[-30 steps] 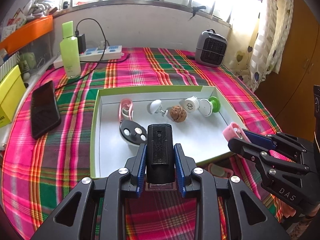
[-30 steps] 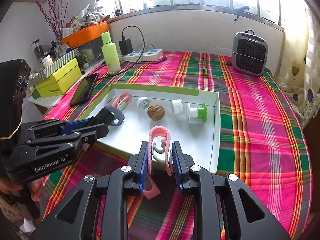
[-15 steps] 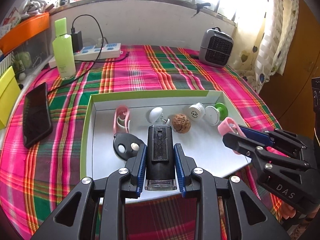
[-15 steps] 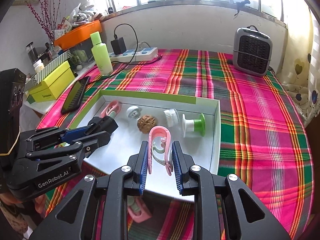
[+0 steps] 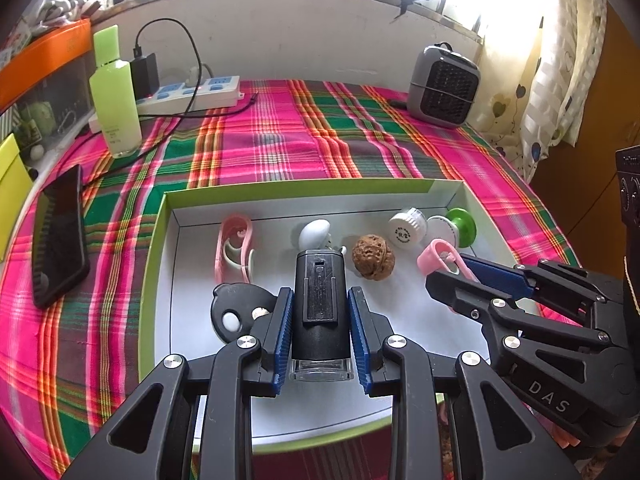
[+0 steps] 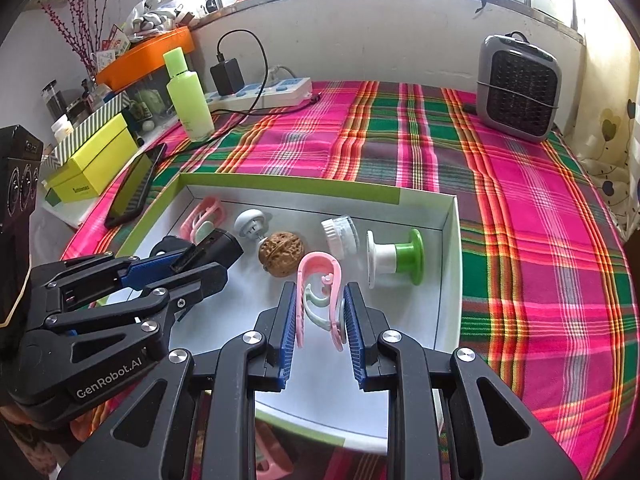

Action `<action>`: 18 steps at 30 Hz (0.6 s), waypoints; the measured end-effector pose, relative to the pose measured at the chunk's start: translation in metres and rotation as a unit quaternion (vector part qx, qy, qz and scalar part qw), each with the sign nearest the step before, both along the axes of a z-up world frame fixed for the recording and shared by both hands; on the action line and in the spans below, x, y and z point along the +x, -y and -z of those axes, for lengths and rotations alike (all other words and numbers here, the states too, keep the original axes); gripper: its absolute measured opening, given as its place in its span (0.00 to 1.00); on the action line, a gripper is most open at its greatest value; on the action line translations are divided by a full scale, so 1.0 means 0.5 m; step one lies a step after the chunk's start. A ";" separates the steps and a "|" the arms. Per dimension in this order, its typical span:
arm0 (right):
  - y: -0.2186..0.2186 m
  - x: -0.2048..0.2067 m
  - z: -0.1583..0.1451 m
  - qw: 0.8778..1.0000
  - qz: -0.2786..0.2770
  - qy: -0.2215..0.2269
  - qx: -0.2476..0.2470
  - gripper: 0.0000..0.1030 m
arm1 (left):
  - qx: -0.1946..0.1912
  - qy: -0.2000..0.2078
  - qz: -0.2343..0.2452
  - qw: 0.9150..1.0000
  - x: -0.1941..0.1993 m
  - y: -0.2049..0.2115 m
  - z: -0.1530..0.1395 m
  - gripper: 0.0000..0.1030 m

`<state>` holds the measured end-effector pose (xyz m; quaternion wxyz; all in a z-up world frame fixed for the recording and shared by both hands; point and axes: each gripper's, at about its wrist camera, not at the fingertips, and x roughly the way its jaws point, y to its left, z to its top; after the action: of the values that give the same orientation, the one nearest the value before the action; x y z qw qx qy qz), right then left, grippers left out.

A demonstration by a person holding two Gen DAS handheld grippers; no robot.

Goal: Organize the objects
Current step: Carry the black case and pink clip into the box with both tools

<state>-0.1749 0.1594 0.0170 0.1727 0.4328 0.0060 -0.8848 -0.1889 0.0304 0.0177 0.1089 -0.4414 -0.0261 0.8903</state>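
Surface: plaid cloth (windowed room) | left hand-held gripper grasping black device | right hand-held gripper grasping pink clip

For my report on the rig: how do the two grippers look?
Both are black plastic linkages with silver rivets and ribbed blue pads. The left gripper carries white "GenRobot.AI" lettering, seen from the right wrist view; the right gripper carries "DAS".

A black cylindrical device and a pink clip hang above the white, green-rimmed tray holding a walnut and caps.
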 end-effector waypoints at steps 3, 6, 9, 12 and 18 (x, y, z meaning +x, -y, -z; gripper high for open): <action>0.003 -0.007 0.004 1.000 -0.001 0.001 0.003 0.24 | -0.001 0.003 -0.001 1.000 -0.008 0.000 0.005 0.25; 0.003 -0.011 0.006 1.000 -0.001 0.004 0.005 0.24 | -0.001 0.004 -0.001 1.000 -0.013 -0.002 0.007 0.25; 0.004 -0.016 0.010 1.000 -0.003 0.005 0.011 0.24 | -0.003 0.004 -0.002 1.000 -0.018 -0.004 0.009 0.25; 0.006 -0.022 0.012 1.000 -0.004 0.007 0.014 0.24 | -0.006 0.006 -0.004 1.000 -0.022 -0.004 0.012 0.25; 0.009 -0.031 0.016 1.000 -0.003 0.008 0.019 0.24 | -0.009 0.010 -0.007 1.000 -0.029 -0.003 0.020 0.25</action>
<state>-0.1902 0.1551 0.0092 0.1674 0.4431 0.0228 -0.8804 -0.2033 0.0317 0.0077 0.0988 -0.4513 -0.0221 0.8866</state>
